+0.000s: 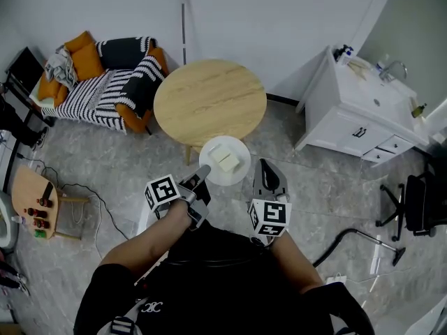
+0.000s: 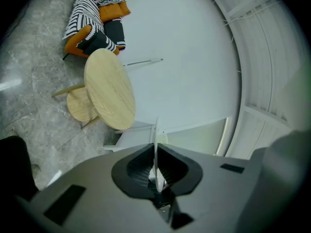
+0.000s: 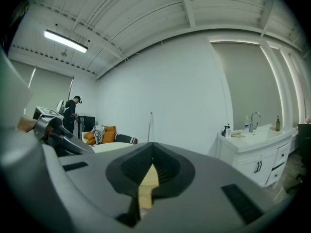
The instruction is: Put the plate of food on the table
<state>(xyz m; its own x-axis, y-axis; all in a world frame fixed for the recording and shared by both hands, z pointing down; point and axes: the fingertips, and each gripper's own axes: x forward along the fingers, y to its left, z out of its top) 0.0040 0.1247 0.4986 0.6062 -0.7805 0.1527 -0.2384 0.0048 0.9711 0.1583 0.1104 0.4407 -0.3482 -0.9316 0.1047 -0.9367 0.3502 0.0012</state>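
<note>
A white plate [image 1: 237, 169] carrying pale square pieces of food [image 1: 225, 158] hangs over the floor, just short of the round wooden table [image 1: 209, 100]. My left gripper [image 1: 203, 172] is shut on the plate's near-left rim. In the left gripper view that rim [image 2: 155, 140] stands edge-on between the pads, with the table [image 2: 109, 89] ahead and to the left. My right gripper [image 1: 263, 163] floats just right of the plate, jaws together and holding nothing. In the right gripper view its tips [image 3: 152, 144] meet, and only the table's wood shows through the slit below them.
A striped sofa with orange cushions [image 1: 105, 75] stands left of the table. A white sink cabinet [image 1: 363, 110] is at the right, with an office chair [image 1: 412, 201] and a vacuum hose [image 1: 349, 239] nearer. A small side table [image 1: 35, 194] sits far left. A person [image 3: 72, 113] stands in the distance.
</note>
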